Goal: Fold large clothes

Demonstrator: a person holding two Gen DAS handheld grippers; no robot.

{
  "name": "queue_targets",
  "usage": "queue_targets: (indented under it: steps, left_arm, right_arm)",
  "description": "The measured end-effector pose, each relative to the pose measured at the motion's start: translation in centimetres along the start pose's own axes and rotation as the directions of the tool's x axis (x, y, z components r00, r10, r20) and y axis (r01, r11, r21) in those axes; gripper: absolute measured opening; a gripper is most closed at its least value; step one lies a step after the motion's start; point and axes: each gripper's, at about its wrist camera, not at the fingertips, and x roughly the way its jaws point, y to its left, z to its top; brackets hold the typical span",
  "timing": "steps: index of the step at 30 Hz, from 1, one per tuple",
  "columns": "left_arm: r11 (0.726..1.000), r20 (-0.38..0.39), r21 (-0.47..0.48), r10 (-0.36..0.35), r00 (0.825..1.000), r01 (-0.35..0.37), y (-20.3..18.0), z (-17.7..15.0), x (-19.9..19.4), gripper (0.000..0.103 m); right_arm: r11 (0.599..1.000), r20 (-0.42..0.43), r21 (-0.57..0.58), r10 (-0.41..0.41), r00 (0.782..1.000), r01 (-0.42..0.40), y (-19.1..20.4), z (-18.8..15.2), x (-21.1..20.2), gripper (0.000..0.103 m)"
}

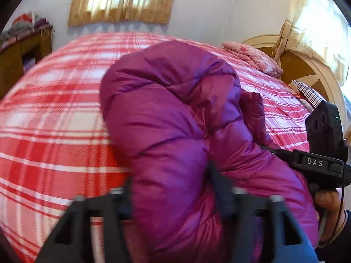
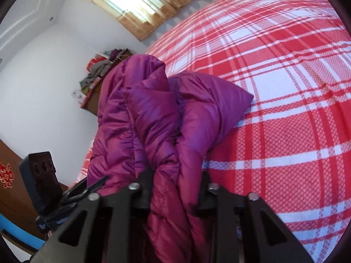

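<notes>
A puffy magenta down jacket [image 1: 166, 118] lies bunched in a heap on the red and white plaid bed [image 1: 54, 114]. In the left wrist view my left gripper [image 1: 172, 186] is shut on a thick fold at the near end of the jacket, and fabric bulges between its fingers. In the right wrist view my right gripper [image 2: 175, 186] is shut on another bundle of the jacket [image 2: 153, 118], its black fingers [image 2: 145, 182] pinching the folds. The right gripper's housing [image 1: 322, 140] shows at the right of the left wrist view, its tips buried in the jacket. The jacket's sleeves and hem are hidden in the heap.
Folded pink bedding [image 1: 252, 57] and a striped cloth [image 1: 307, 89] lie by the wooden headboard [image 1: 307, 70]. A wooden shelf piled with clothes [image 1: 24, 43] stands by the wall under a curtained window [image 1: 125, 0]. A person's hand [image 1: 326, 199] holds the right gripper. Plaid bedsheet [image 2: 285, 109] spreads to the right.
</notes>
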Motion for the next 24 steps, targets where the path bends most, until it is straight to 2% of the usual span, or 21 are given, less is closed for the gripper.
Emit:
queue_targets:
  steps: [1,3,6,11,13,17,24]
  left_arm:
    - [1.000,0.012,-0.022,-0.012,1.000,0.012,0.3,0.2,-0.9,0.031]
    - [1.000,0.053,-0.015,-0.019,0.998,0.020,0.2,0.5,-3.2,0.029]
    - [0.996,0.108,0.069,0.043,0.993,-0.051,-1.1,0.5,-6.2,0.028]
    - [0.996,0.168,0.032,0.080,0.982,-0.087,0.2,0.5,-11.4,0.027]
    - [0.992,0.190,0.024,0.116,0.975,-0.123,0.9,0.2,-13.1,0.027]
    - [0.971,0.219,0.017,0.229,0.948,-0.238,2.9,-0.9,-15.9,0.027]
    - [0.948,0.192,-0.099,0.316,0.929,-0.302,8.5,-2.9,-18.9,0.027]
  right_arm:
    - [1.000,0.015,-0.003,0.028,1.000,-0.028,0.1,-0.1,-0.5,0.023]
    - [0.996,0.047,0.007,0.094,0.994,-0.094,0.5,-0.4,-1.4,0.022]
    - [0.990,0.072,-0.034,0.136,0.988,-0.134,2.6,-0.8,-2.5,0.022]
    - [0.976,0.069,-0.100,0.202,0.977,-0.194,7.1,-0.7,-2.7,0.022]
    - [0.969,0.056,-0.123,0.221,0.974,-0.213,8.6,-0.9,-2.4,0.022]
    - [0.952,-0.008,-0.180,0.252,0.968,-0.249,12.8,-1.3,-0.2,0.022]
    - [0.920,-0.112,-0.269,0.264,0.958,-0.285,18.7,-2.2,4.8,0.021]
